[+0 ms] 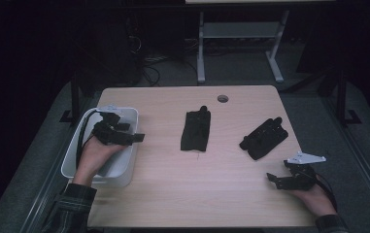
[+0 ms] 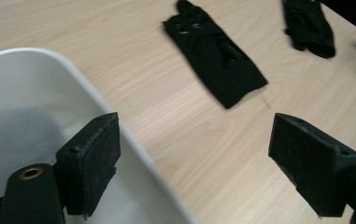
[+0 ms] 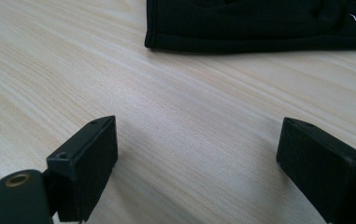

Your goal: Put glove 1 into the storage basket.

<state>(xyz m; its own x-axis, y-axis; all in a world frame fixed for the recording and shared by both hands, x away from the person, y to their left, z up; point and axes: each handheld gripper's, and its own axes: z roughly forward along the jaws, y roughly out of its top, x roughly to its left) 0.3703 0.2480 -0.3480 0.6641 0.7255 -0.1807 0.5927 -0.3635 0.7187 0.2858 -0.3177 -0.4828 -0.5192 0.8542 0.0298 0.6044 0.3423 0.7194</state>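
Observation:
Two black gloves lie flat on the wooden table (image 1: 173,170): one glove (image 1: 195,130) at the middle, the other glove (image 1: 264,138) to its right. My left gripper (image 1: 136,137) hangs above the right rim of a white bin (image 1: 124,174) at the table's left edge, jaws wide apart with nothing between them. In the left gripper view the middle glove (image 2: 215,51) and the other glove (image 2: 309,25) lie ahead, past the bin's rim (image 2: 96,100). My right gripper (image 1: 271,178) rests low near the front right of the table, open and empty; a glove's cuff (image 3: 259,28) lies ahead of it.
A round cable hole (image 1: 223,98) sits in the table's far edge. Behind the table stands a white metal frame (image 1: 241,43) on a dark floor with cables. Bare wood runs along the table's front and between the bin and the middle glove.

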